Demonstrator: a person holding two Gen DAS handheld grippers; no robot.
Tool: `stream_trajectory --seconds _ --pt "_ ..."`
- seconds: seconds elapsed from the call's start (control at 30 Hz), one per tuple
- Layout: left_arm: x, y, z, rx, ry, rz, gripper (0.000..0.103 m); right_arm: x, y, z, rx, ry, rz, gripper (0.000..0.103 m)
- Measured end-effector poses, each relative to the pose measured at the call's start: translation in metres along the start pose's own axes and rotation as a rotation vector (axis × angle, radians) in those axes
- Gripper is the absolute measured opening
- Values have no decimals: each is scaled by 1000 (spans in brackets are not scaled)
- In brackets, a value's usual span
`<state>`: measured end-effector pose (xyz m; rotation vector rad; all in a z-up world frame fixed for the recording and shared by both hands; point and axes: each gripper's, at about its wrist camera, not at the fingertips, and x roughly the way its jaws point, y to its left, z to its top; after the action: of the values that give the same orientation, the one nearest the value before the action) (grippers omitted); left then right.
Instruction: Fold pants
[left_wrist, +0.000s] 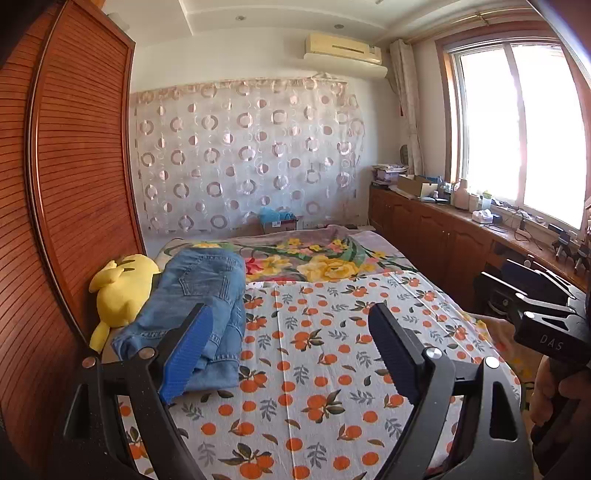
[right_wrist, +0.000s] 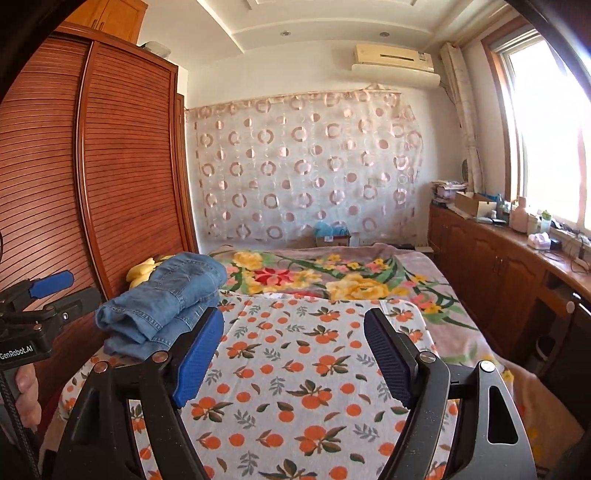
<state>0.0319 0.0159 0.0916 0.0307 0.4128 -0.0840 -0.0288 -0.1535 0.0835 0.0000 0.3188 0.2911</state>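
Beside the wardrobe (left_wrist: 74, 166), the jeans (left_wrist: 199, 295) lie folded in a pile on the bed (left_wrist: 332, 369), touching a yellow toy (left_wrist: 122, 288). I see their long side run away from me, along the wardrobe. I hold both grippers wide with nothing in them. The jeans sit ahead and to the left of my left gripper (left_wrist: 284, 350) and my right gripper (right_wrist: 295, 354). My left one is nearer, I think.
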Motion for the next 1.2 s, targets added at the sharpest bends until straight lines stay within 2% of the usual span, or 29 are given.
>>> stream_trajectory --seconds 0.4,1.2 --pt "5 0 -13 -17 35 -1 87 9 -7 -3 13 40 9 80" --pt "11 2 -20 -35 54 -13 87 3 -3 -8 -1 31 17 80"
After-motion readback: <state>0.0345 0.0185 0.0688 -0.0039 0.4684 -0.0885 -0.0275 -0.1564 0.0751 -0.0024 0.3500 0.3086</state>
